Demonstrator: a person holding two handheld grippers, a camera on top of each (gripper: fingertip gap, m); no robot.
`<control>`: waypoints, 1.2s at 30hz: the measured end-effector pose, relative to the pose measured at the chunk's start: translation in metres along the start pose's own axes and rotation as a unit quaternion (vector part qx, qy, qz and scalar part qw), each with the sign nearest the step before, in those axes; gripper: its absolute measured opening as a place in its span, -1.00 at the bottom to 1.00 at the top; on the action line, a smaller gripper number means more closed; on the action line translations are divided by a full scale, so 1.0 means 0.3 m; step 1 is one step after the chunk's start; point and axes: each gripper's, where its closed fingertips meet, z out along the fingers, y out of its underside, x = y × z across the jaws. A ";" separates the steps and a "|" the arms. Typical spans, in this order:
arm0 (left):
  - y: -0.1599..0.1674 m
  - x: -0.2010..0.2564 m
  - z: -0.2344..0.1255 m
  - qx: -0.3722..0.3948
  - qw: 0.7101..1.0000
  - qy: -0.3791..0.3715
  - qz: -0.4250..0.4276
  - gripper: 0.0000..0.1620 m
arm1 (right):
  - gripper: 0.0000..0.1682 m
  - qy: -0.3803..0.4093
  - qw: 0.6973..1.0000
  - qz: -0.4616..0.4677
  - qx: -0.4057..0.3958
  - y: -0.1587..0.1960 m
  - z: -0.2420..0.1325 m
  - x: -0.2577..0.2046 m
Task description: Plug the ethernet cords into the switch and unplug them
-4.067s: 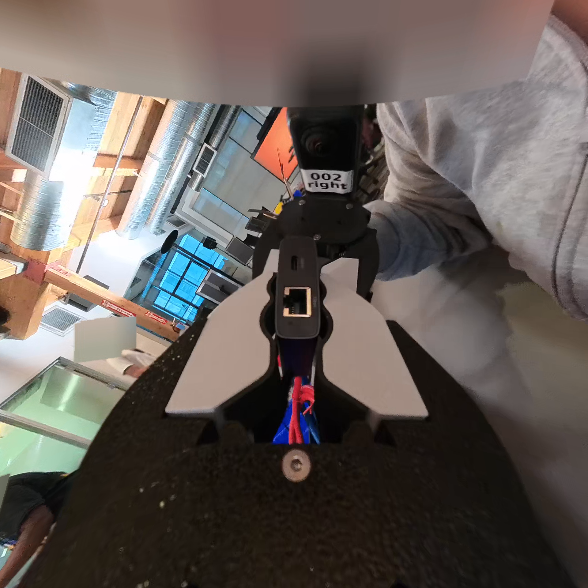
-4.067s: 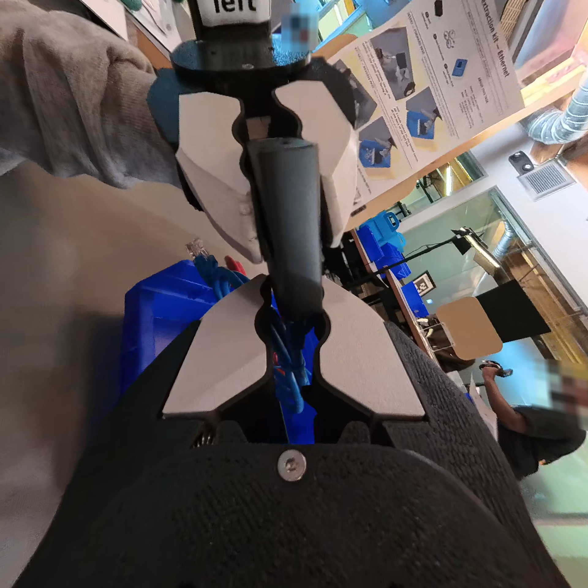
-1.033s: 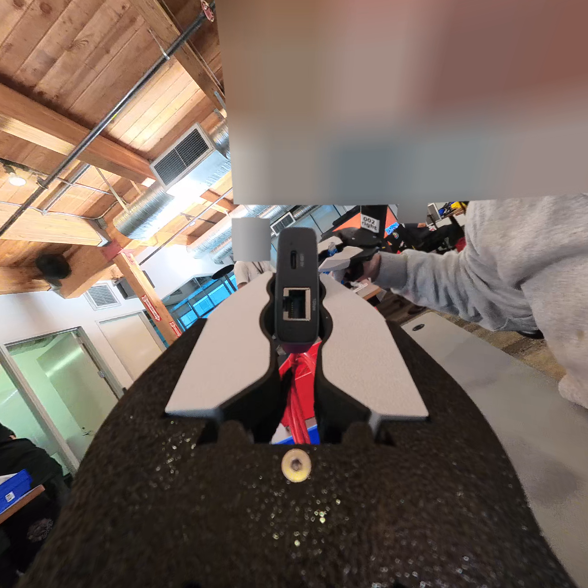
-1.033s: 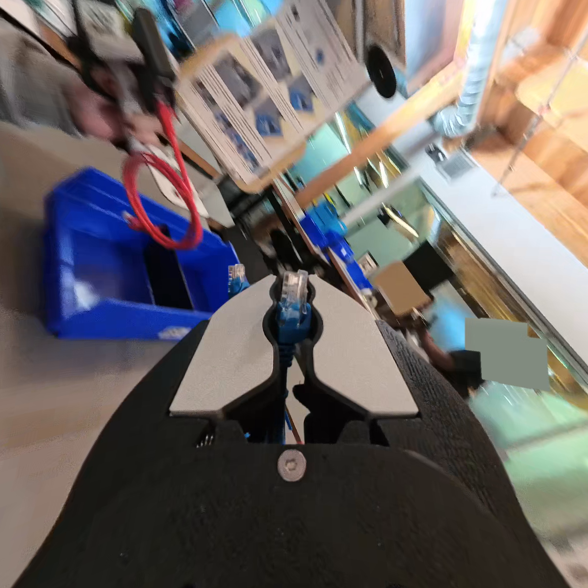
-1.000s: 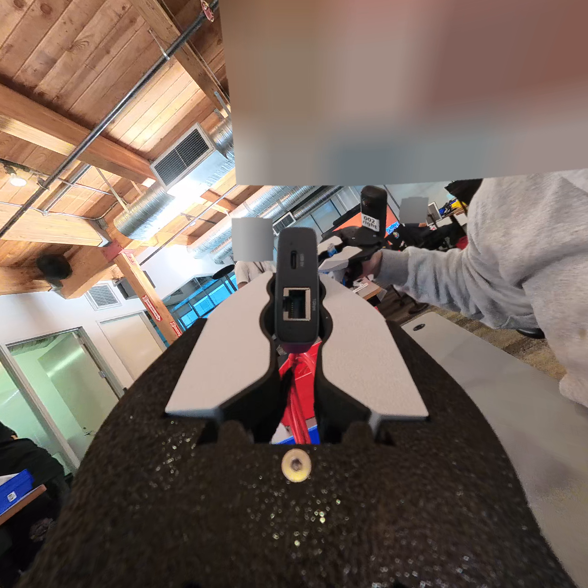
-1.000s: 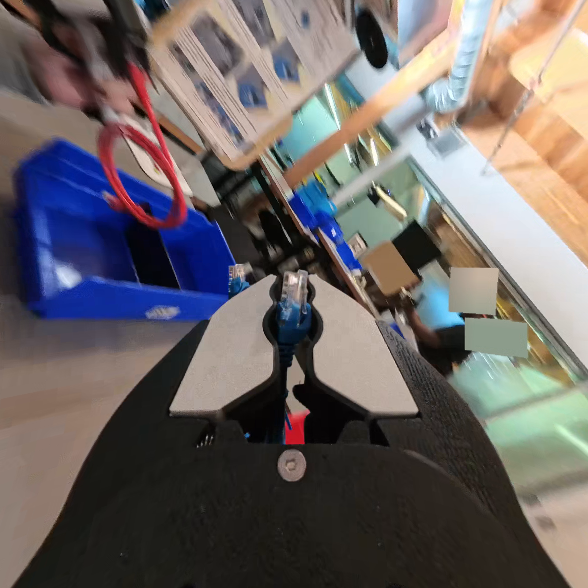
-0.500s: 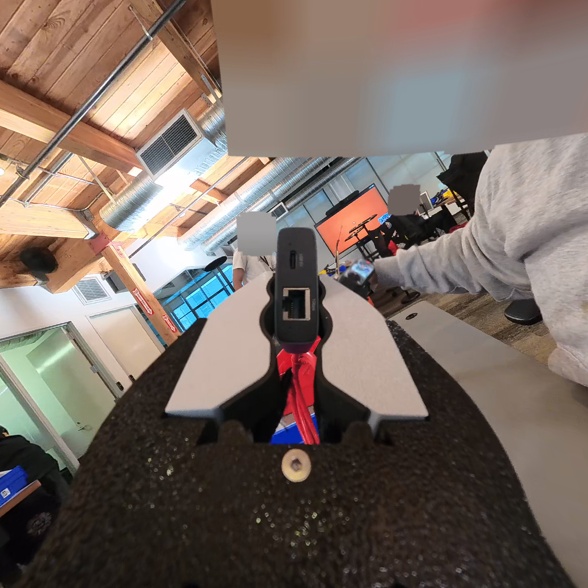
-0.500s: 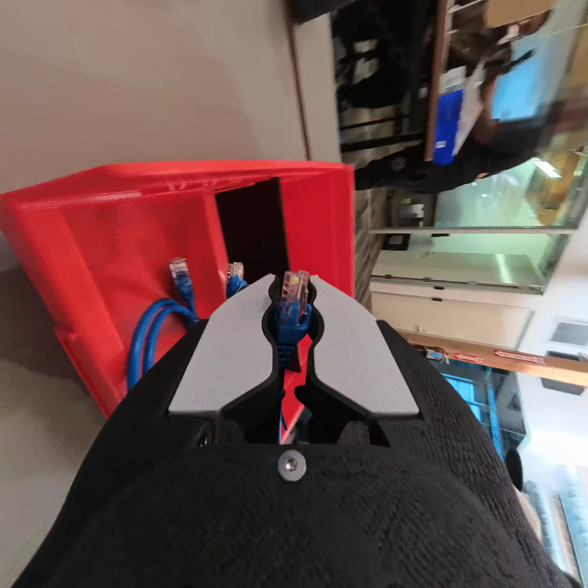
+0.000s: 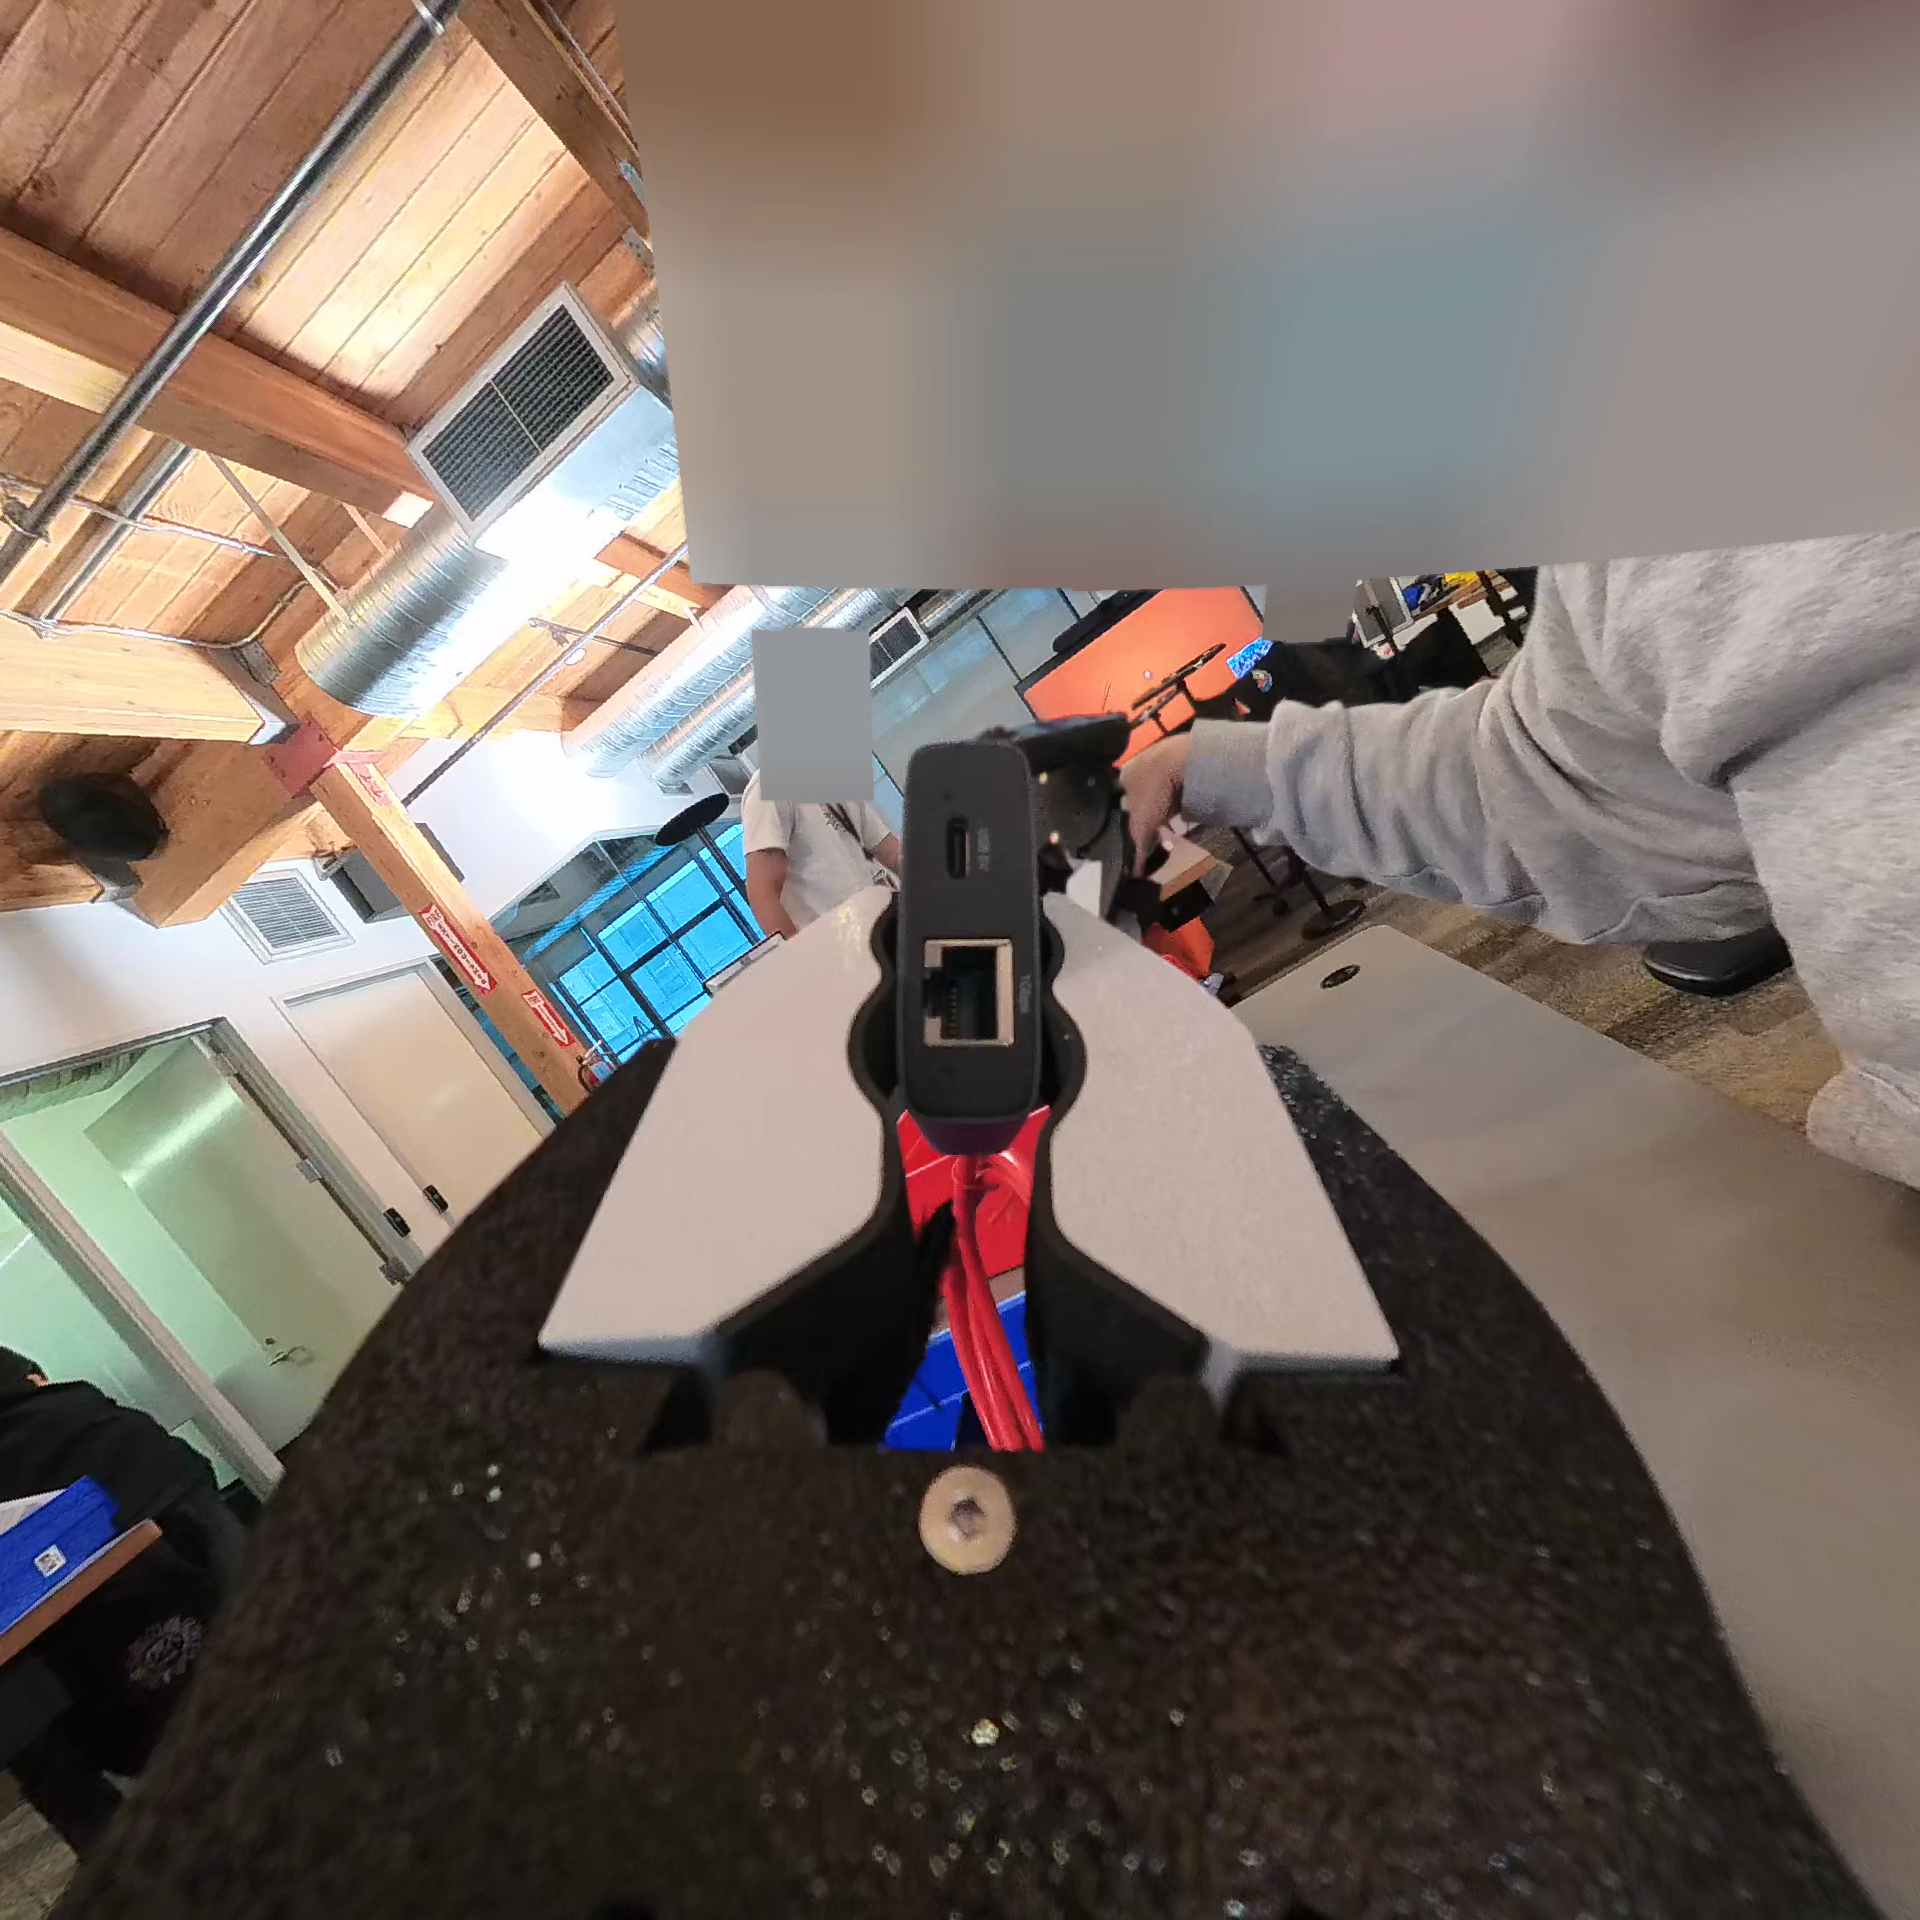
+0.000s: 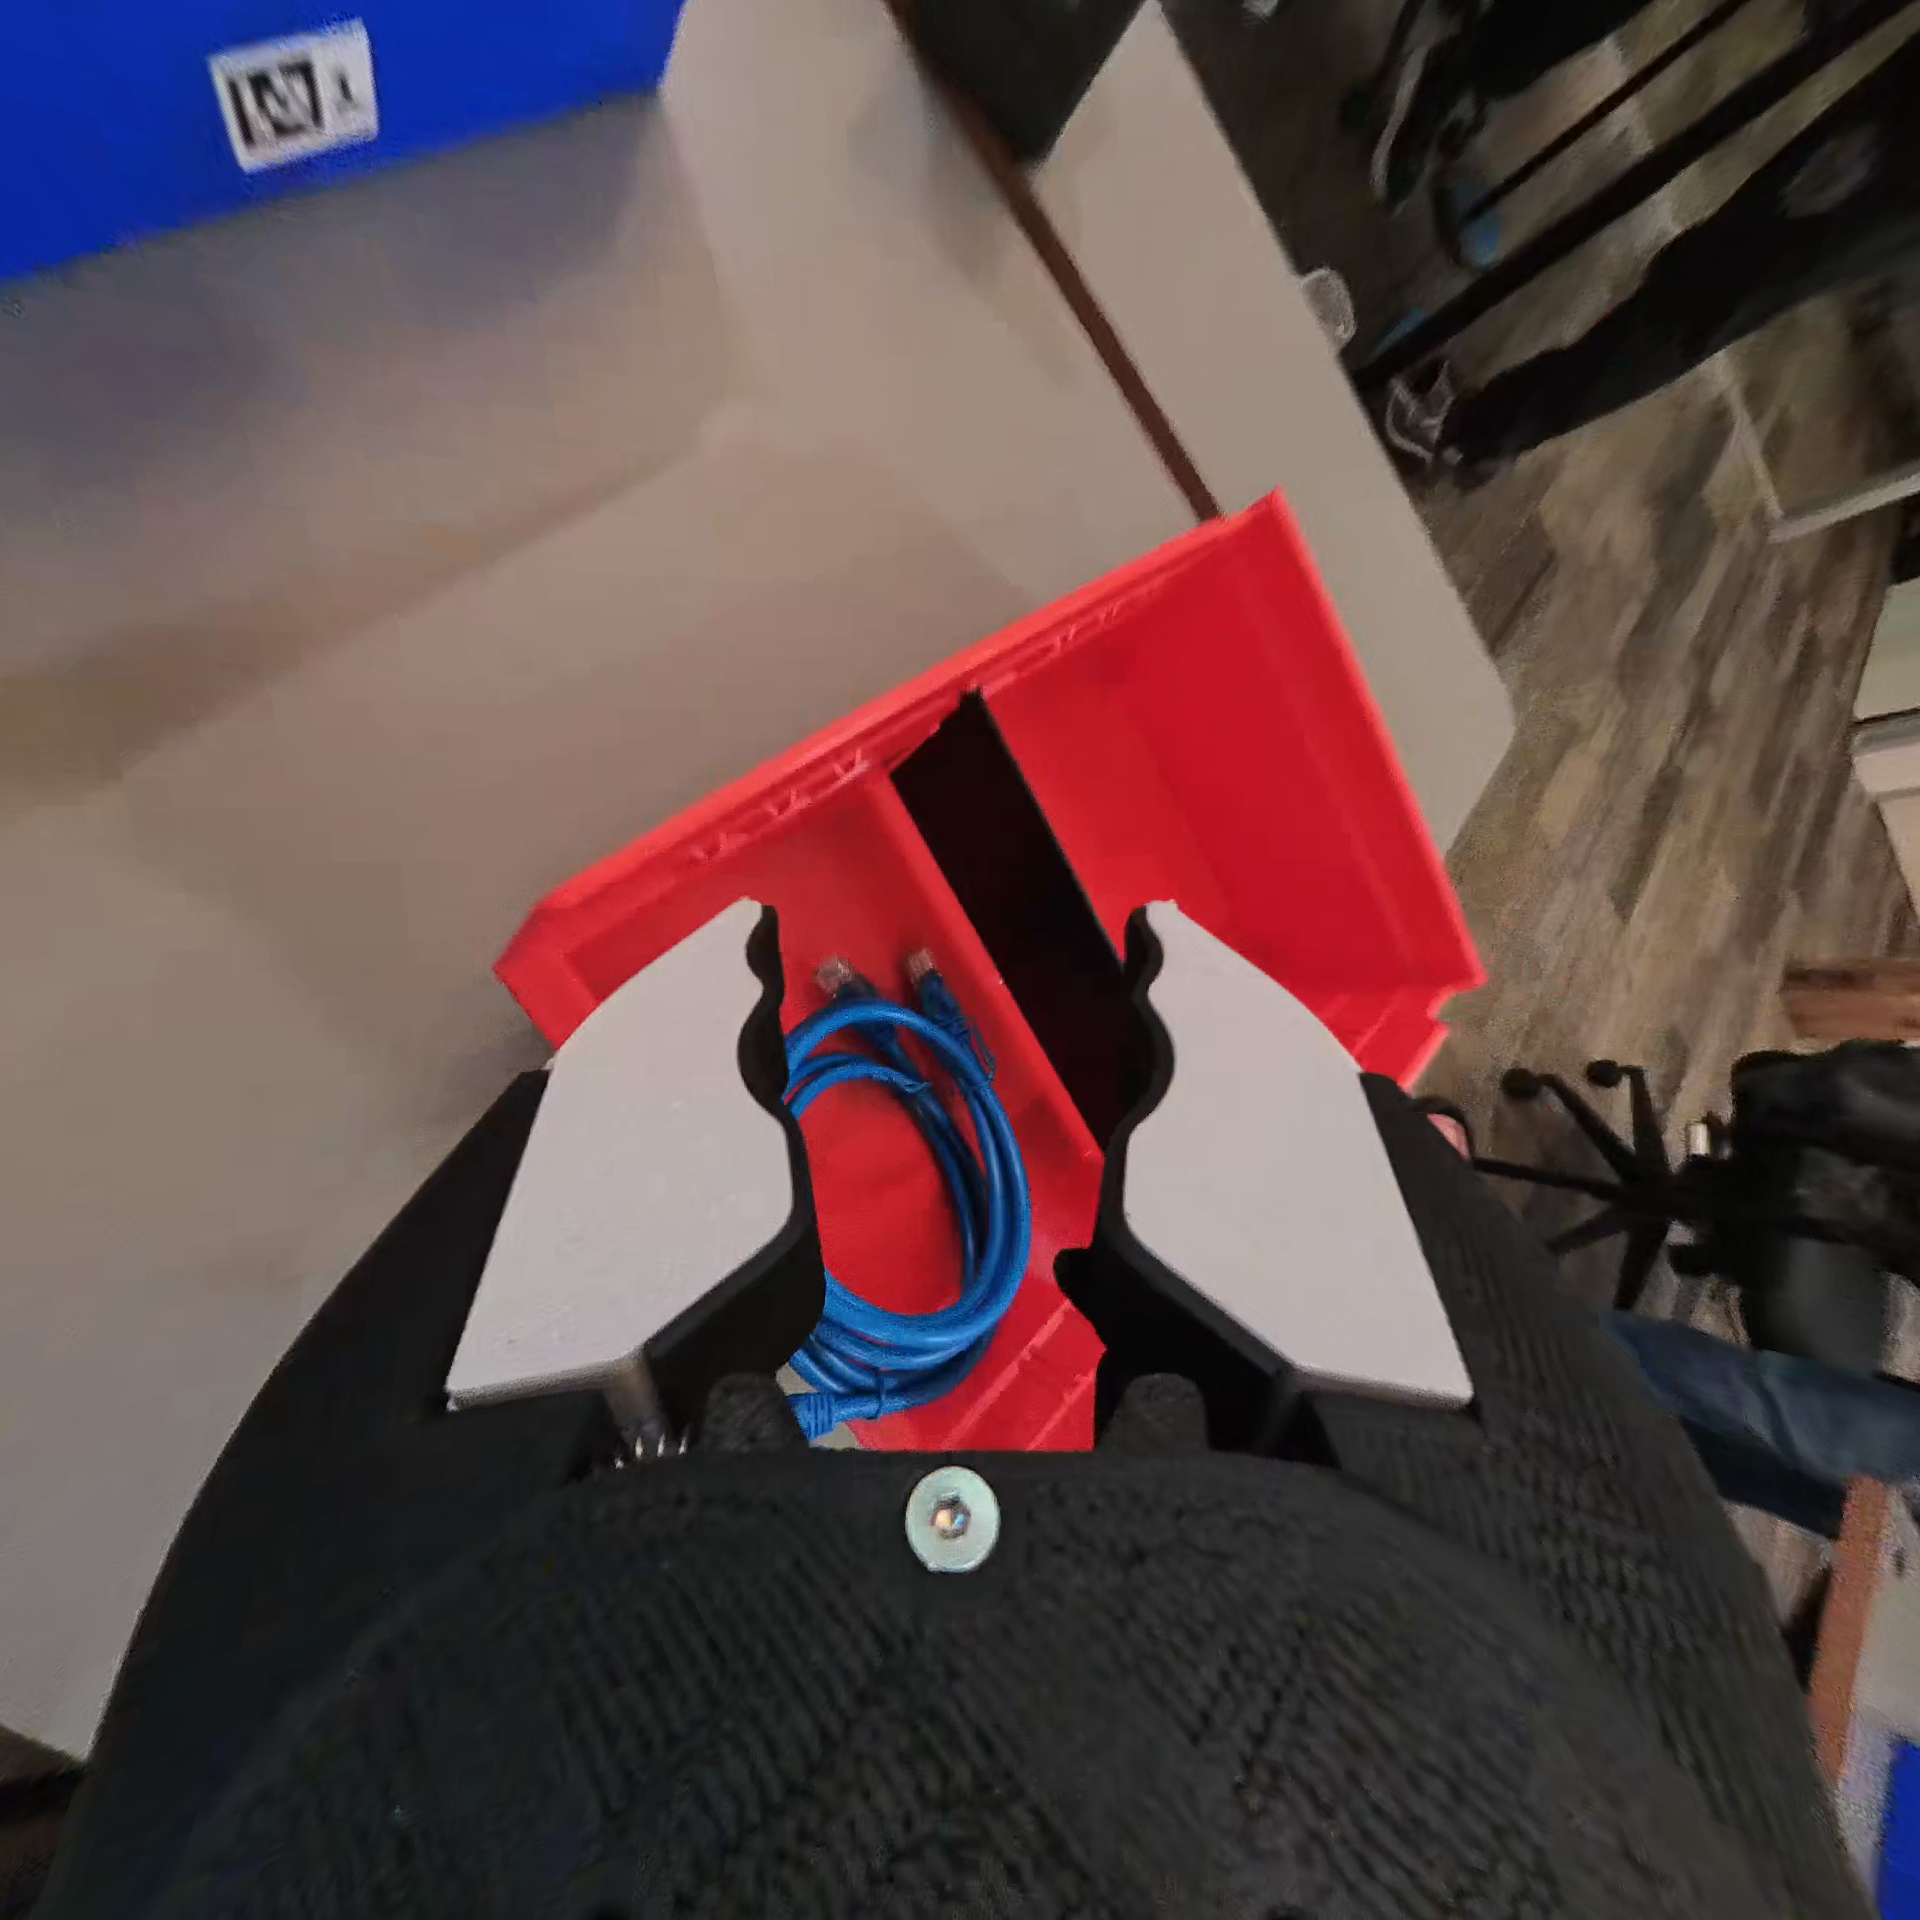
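Right gripper (image 10: 951,935) — clamped on the blue cable's plug half a second ago — now stands wide apart, holding nothing. Blue cable (image 10: 914,1174) now lies coiled in the left compartment of the red bin (image 10: 1247,790), beside the black divider (image 10: 1023,894). View has swung down over the bin.

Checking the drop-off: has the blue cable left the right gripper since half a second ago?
Yes. The blue cable now lies coiled in the red bin, left of its black divider; the right gripper is open above it.
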 end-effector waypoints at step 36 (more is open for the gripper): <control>-0.016 0.237 0.082 -0.003 0.988 0.140 0.064 -0.74 | -0.78 0.000 0.902 -0.276 0.333 -0.873 -0.070 -0.884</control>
